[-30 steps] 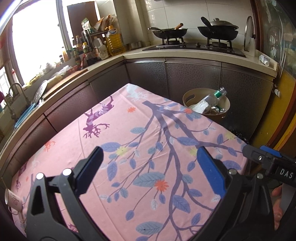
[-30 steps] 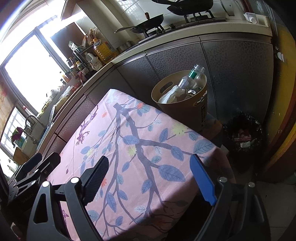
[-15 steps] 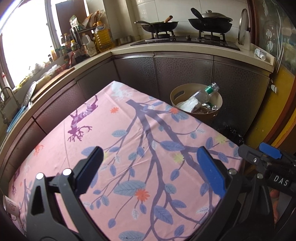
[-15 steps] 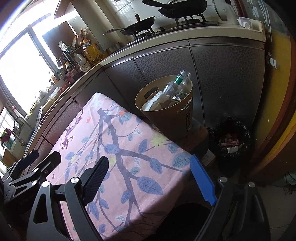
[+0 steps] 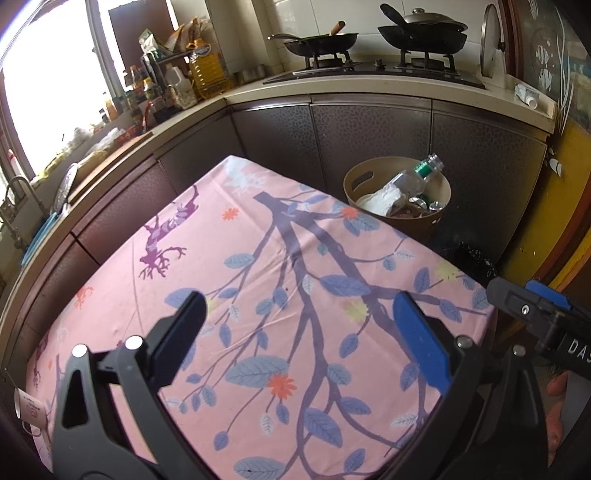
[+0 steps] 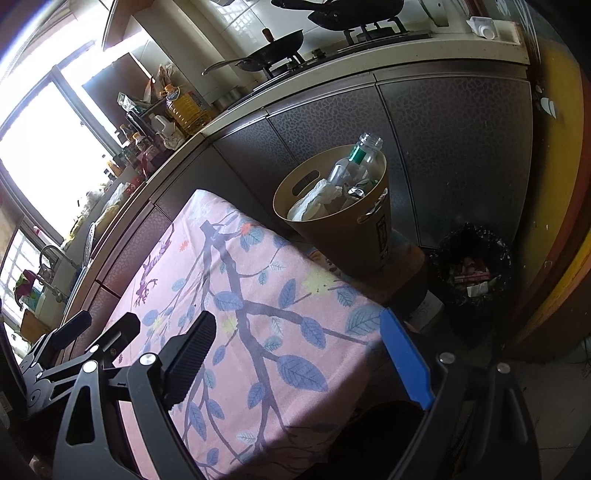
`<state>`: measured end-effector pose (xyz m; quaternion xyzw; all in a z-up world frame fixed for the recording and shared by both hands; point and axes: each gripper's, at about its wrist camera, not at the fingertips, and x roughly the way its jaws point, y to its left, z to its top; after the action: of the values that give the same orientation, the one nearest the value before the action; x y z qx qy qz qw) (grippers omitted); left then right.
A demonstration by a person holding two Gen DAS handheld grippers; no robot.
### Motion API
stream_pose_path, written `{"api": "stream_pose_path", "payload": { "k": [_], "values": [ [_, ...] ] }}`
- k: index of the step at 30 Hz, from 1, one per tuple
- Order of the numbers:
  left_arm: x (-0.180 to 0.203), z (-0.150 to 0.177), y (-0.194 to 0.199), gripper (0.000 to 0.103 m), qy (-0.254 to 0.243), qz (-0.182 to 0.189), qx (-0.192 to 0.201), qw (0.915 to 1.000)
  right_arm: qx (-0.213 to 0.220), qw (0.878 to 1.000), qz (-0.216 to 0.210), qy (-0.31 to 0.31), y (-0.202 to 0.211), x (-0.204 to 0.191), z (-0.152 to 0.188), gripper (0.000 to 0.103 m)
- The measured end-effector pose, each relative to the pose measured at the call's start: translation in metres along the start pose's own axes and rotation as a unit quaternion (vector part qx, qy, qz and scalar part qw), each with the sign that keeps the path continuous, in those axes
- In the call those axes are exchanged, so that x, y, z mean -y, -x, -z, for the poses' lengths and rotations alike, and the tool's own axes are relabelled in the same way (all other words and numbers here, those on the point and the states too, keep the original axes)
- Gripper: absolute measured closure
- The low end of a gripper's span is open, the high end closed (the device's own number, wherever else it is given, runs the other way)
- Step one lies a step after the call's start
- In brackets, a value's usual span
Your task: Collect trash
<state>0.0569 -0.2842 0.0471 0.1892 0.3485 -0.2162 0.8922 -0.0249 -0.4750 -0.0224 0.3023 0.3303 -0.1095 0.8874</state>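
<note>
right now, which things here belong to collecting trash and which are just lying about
Job:
- tan bin
- bottle, crumpled paper and cans in the bin
- left gripper, open, empty
- right gripper, open, empty

Lying about:
- pans on the stove
- oil jug
- mug
- black-bagged bin on the floor
- tablecloth

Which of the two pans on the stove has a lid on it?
The right-hand wok wears a lid; the left frying pan, with its wooden handle, is uncovered.
</note>
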Motion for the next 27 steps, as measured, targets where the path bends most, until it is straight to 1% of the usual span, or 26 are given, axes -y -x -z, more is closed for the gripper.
{"api": "stream_pose_path", "payload": {
  "k": [7,12,18,27],
  "values": [
    [-0.01,0.002,-0.002,0.006,0.025,0.003,-0.01,0.9996,0.004,1.0,0.004,0.011,0.004,-0.006,0.001,0.017],
    [-0.017,0.003,-0.001,0.006,0.041,0.025,-0.006,0.9988,-0.001,1.0,0.006,0.012,0.0,-0.008,0.001,0.017],
    [-0.016,0.004,0.0,0.006,0.036,0.025,0.0,0.999,0.0,1.0,0.006,0.013,0.001,-0.01,0.0,0.017],
    [-0.022,0.004,-0.001,0.006,0.05,0.026,0.002,0.9984,0.001,1.0,0.007,0.017,0.002,-0.013,0.0,0.017]
  ]
}}
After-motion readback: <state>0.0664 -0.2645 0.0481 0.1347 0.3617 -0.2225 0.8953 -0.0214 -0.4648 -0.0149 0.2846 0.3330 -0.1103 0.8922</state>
